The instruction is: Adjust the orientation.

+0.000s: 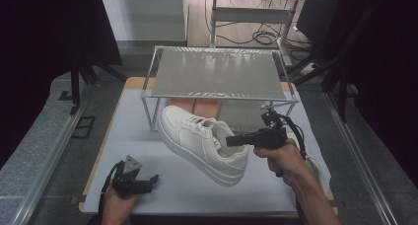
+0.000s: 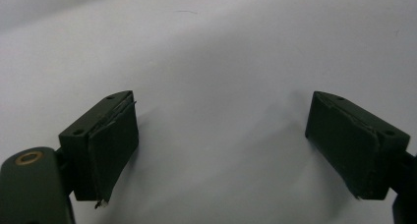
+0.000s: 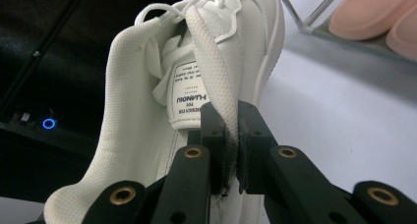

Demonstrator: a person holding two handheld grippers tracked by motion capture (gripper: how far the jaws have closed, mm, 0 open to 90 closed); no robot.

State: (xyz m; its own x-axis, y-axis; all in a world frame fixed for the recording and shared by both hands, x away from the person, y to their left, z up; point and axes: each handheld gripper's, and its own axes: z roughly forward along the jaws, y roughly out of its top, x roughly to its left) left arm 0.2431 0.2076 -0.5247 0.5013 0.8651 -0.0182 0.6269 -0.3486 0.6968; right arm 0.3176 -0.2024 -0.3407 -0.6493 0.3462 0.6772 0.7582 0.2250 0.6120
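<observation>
Mesh collar of the white sneaker (image 1: 202,142) sits pinched in right tongs (image 3: 232,150); left tongs (image 2: 221,145) gape wide.

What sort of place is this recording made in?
Likely a lab recording bench: dark curtains around a framed white table, cables on the floor, and a metal shoe rack set up as a prop.

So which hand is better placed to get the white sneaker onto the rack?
Right. The right gripper is already clamped on the white sneaker's collar, close to the rack. The left gripper sits open over the bare mat, away from the shoe.
</observation>
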